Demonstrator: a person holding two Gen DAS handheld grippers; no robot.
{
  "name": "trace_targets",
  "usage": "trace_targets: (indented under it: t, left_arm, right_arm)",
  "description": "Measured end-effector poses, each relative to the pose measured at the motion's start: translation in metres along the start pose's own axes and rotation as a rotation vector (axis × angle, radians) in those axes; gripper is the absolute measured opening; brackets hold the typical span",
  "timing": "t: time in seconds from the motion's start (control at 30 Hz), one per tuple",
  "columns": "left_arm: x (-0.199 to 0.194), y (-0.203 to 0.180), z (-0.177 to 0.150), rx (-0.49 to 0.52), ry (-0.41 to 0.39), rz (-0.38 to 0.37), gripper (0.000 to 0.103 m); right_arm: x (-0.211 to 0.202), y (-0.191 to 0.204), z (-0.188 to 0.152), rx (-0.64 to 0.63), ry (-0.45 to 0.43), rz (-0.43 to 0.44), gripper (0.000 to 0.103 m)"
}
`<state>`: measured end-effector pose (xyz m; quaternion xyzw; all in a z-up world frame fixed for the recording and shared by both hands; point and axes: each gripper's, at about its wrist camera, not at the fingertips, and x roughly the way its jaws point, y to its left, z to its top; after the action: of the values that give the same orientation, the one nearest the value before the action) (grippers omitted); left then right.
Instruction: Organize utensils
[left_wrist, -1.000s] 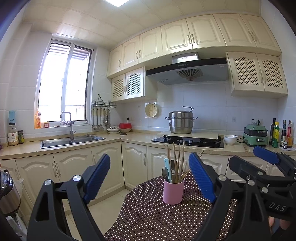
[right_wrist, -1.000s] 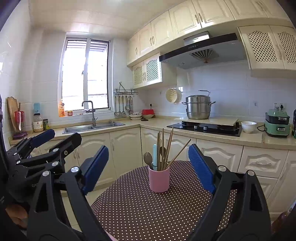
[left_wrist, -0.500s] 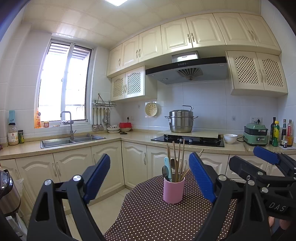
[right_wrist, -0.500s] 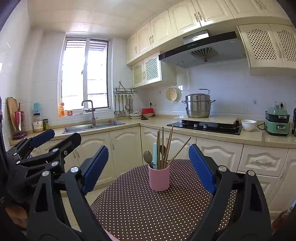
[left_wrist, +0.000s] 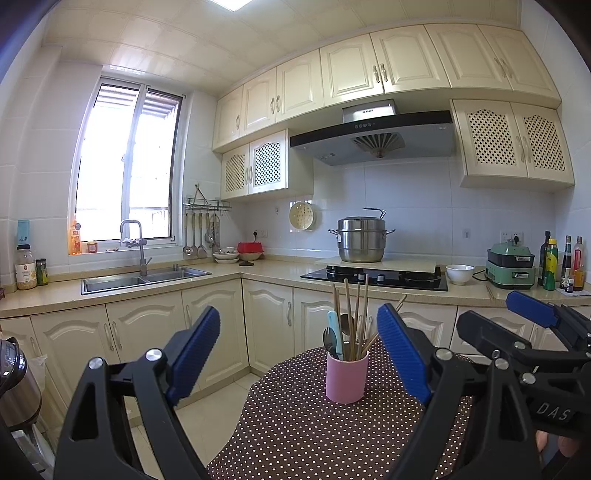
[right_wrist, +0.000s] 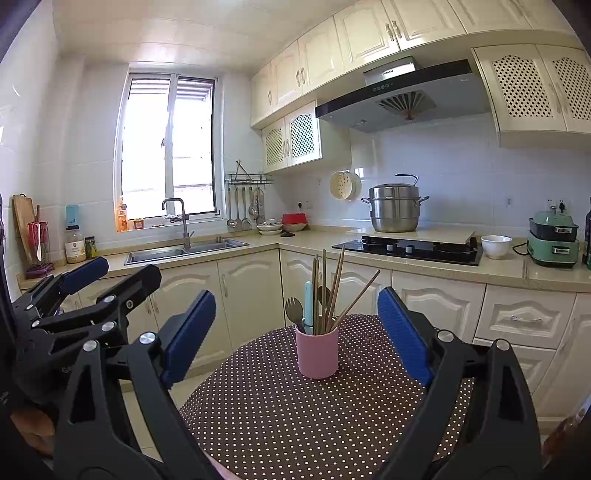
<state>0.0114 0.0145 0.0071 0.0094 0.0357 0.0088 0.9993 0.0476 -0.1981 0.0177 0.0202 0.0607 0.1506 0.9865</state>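
A pink cup (left_wrist: 346, 376) (right_wrist: 317, 352) stands upright on a round table with a brown polka-dot cloth (left_wrist: 295, 435) (right_wrist: 295, 417). It holds wooden chopsticks (left_wrist: 349, 314) (right_wrist: 334, 288), a dark spork (right_wrist: 293, 308), a spoon and a light blue handle (right_wrist: 308, 301). My left gripper (left_wrist: 299, 354) is open and empty, hovering short of the cup. My right gripper (right_wrist: 297, 332) is open and empty too, with the cup seen between its blue pads. Each gripper shows at the edge of the other's view.
Cream cabinets and a counter run behind the table, with a sink (left_wrist: 144, 277), a black hob (left_wrist: 373, 275) carrying a steel pot (left_wrist: 362, 240), a white bowl (left_wrist: 460, 274), a green cooker (left_wrist: 511, 267) and bottles (left_wrist: 561, 264). Ladles hang on a rail (right_wrist: 243, 206).
The right wrist view has tilted slightly down, so the cup sits a little higher in frame. The left gripper has hardly moved. Both stay open.
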Motion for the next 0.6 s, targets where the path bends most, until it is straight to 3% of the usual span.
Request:
trace_targets:
  t: [0.6]
  left_arm:
    - [0.003,0.0013,-0.0027,0.002,0.009,-0.003,0.085]
  right_arm:
    - [0.0003,-0.0022,-0.0025,0.002,0.006,-0.001,0.088]
